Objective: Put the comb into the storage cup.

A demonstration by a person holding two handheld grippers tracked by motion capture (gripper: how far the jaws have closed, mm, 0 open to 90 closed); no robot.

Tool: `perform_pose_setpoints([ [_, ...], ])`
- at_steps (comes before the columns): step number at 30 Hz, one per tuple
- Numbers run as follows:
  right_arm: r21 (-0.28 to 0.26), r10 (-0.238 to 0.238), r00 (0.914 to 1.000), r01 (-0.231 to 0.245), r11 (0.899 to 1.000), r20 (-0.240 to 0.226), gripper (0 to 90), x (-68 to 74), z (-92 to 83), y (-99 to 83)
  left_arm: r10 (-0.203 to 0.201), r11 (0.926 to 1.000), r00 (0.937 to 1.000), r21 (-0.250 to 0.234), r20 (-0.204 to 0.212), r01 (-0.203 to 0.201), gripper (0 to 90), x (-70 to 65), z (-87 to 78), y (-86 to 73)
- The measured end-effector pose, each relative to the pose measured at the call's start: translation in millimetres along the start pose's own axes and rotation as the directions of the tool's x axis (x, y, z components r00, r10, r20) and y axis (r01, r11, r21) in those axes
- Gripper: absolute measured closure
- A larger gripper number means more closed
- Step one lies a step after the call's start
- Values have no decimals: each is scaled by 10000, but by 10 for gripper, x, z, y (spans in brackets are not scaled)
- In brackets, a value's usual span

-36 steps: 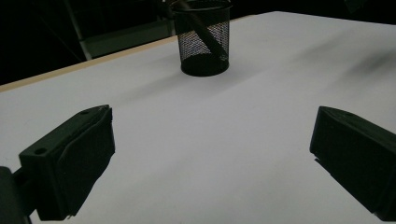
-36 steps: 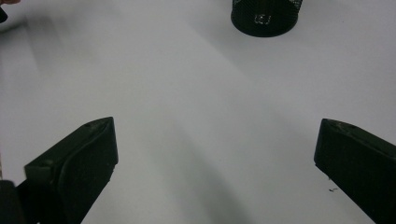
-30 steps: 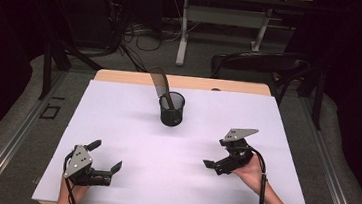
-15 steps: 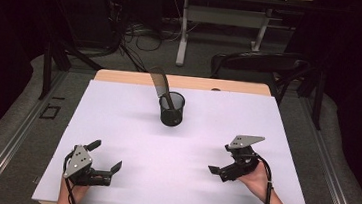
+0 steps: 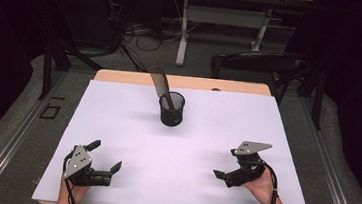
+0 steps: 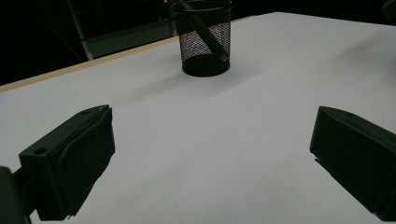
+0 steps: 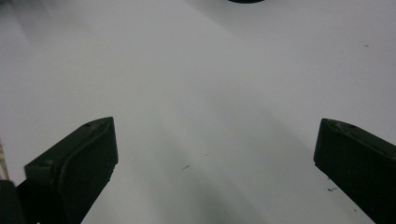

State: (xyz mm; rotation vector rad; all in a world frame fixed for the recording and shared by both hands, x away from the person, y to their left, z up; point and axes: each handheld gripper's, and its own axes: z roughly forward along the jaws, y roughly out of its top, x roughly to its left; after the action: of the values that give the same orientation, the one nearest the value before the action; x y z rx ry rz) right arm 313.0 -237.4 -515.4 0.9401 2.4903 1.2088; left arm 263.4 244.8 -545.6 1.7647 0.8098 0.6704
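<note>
At the near left of the white tabletop (image 5: 131,127), the left gripper (image 5: 105,156) rests low in the person's hand, its fingers (image 6: 74,158) spread wide with nothing between them. Farther back, near the middle, a black mesh cup (image 5: 171,109) stands upright, well apart from both grippers. In it sits a dark flat spatula (image 5: 159,83), its long axis tilted: the handle end is down inside the cup, and the broad blade rises above the rim, leaning up and to the left toward the far edge. At the near right, the right gripper (image 5: 231,163) hovers close over the tabletop, fingers (image 7: 77,168) likewise wide and empty.
</note>
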Motion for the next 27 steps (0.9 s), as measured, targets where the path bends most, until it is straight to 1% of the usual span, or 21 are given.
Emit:
perform_pose_setpoints([
  [7,-35,50,9999,-50,10000,112,0,28,-29,-75,-25,10000,10000,-5,-23,25,1,-9,-4,2],
  [9,-90,37,10000,-37,10000,14,0,34,-33,-97,-12,10000,10000,0,-28,12,1,-11,-5,3],
  [16,-219,19,9998,-15,9998,191,0,55,-84,-158,-30,10000,10000,-12,-50,30,1,-12,-2,2],
  [24,-408,122,9994,-109,9991,315,0,79,-126,-221,19,10000,10000,-12,-47,-19,1,-15,-16,3],
  [27,-516,154,9991,-134,9986,385,0,85,-141,-239,-31,10000,10000,-23,-70,31,1,-17,-18,1],
])
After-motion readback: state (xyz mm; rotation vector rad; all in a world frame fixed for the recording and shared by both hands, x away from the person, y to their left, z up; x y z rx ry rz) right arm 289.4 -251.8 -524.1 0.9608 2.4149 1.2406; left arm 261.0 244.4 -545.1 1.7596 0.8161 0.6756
